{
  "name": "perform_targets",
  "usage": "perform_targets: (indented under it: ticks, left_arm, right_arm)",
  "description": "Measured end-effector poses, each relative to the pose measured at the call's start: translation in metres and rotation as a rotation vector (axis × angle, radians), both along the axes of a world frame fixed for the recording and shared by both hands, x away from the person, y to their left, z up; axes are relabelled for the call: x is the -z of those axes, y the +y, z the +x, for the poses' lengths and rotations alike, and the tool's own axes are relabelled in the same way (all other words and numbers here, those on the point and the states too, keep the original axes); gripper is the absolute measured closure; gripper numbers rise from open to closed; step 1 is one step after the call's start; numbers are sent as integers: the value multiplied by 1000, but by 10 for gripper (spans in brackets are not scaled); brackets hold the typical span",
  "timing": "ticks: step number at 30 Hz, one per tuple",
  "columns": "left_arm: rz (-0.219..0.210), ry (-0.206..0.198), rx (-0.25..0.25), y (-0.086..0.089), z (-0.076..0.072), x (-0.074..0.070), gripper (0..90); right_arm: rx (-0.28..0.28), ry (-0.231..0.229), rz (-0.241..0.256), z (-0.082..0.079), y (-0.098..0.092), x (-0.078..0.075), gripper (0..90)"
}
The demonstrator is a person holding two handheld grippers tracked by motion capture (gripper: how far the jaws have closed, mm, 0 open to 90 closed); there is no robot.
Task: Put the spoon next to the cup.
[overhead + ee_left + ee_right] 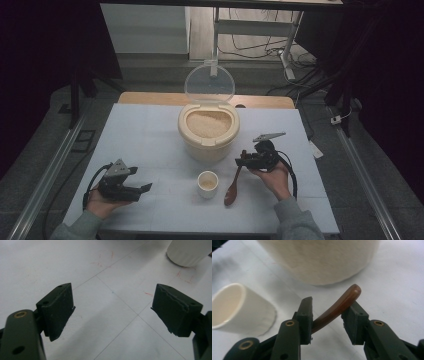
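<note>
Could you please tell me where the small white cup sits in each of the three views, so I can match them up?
High view: the small white cup stands at bottom centre, in front of the rice bin and left of the wooden spoon.
Left gripper view: what is probably the cup, cut off at the top right corner.
Right gripper view: the cup at left.
Shared landmark: the white tabletop.

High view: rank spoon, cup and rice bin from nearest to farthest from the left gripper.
From the left gripper:
1. Cup, just to its right, table front.
2. Spoon, beyond the cup, handle between the right gripper's jaws.
3. Rice bin, at the table's back, lid open.
</note>
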State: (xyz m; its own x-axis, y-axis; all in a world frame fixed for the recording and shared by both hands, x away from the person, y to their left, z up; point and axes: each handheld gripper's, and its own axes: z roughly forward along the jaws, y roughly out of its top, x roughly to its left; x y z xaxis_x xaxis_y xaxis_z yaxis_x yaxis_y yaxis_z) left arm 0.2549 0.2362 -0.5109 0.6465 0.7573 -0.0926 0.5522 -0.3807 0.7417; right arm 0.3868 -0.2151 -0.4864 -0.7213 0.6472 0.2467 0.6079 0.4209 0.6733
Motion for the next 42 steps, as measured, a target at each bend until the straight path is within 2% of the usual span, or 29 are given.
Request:
perform_targets:
  ticks: [7, 11, 14, 18, 21, 24, 26, 29, 37, 42]
  left_arm:
    - [5, 8, 4, 0, 0, 2, 172]
    - [8, 10, 4, -1, 1, 2, 172]
    - [9, 10, 3, -1, 0, 2, 171]
    - [6, 8, -3, 1, 0, 3, 171]
    - [0, 9, -12, 2, 0, 3, 170]
    - [-3, 9, -18, 3, 0, 3, 170]
    - [-4, 11, -21, 2, 0, 3, 166]
    - [-8, 13, -26, 2, 0, 3, 159]
    - [-18, 7, -37, 4, -1, 3, 151]
    - [-18, -1, -33, 4, -4, 3, 149]
  right_arm:
    - [70, -22, -96, 2, 6, 15, 504]
    - [105, -54, -152, 0, 9, 19, 442]
    - [136, -69, -156, 0, 8, 19, 386]
    - [183, -120, -103, -7, -3, 10, 373]
    - [171, -178, -46, -19, -16, 0, 386]
    - [127, -240, -42, -36, -28, -8, 396]
    - [99, -265, -18, -45, -34, -11, 400]
    - [57, -303, -19, -58, -42, -13, 409]
    - [-4, -338, -1, -80, -64, -10, 406]
    - [-10, -350, 28, -88, -78, -9, 402]
